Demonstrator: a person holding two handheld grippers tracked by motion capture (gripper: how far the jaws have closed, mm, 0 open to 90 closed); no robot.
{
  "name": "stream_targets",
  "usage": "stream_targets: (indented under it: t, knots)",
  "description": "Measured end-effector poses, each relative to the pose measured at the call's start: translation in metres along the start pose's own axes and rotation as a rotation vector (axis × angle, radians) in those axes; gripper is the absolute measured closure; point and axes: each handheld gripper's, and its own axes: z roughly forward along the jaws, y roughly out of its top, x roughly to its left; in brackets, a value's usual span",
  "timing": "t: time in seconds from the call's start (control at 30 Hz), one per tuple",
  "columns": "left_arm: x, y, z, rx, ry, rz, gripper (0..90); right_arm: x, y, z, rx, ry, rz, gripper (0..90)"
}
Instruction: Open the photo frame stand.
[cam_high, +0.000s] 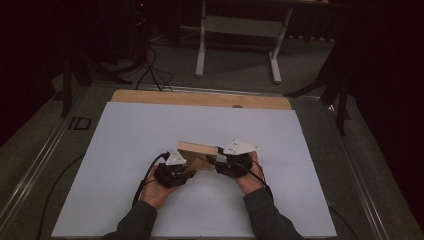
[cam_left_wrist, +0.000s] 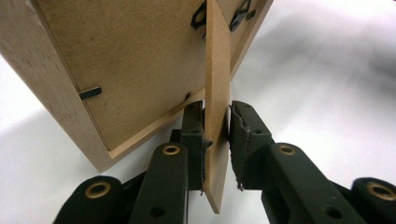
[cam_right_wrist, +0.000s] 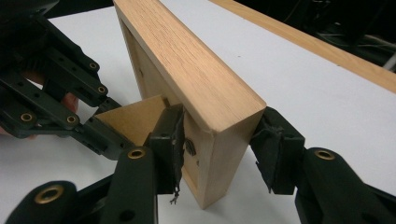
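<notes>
You are holding a light wooden picture frame (cam_high: 198, 149) upright on the white-topped table (cam_high: 125, 150), standing between your two tools. Your right tool (cam_right_wrist: 219, 140) is clamping the frame's thick end, one pad pressing on the brown fibreboard back and the other on the front face. Your left tool (cam_left_wrist: 216, 140) is reaching in from behind the frame, where the thin brown fibreboard stand leg (cam_left_wrist: 217, 93) is jutting out edge-on between its jaws; both pads are sitting against the leg's two faces, so the tool is gripping it. Small black metal clips (cam_left_wrist: 89, 93) are lying flat on the backboard, just beyond the left tool's tips. Your left hand (cam_high: 155, 190) and right hand (cam_high: 252, 180) are resting low by the table.
</notes>
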Motion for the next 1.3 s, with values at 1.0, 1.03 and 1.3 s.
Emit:
stream_targets:
  t: [1.0,1.03,1.3]
  knots:
    - [0.025,0.007,0.021,-0.049,0.080,0.022,63.9,-0.005,0.008,0.014,-0.004,-0.106,-0.038,58.3]
    - [0.024,0.007,0.020,-0.050,0.071,0.015,62.8,-0.005,0.007,0.014,-0.006,-0.102,-0.038,58.2]
    - [0.021,0.001,0.013,-0.045,-0.011,-0.033,59.6,-0.003,0.006,0.011,-0.009,-0.082,-0.032,57.8]
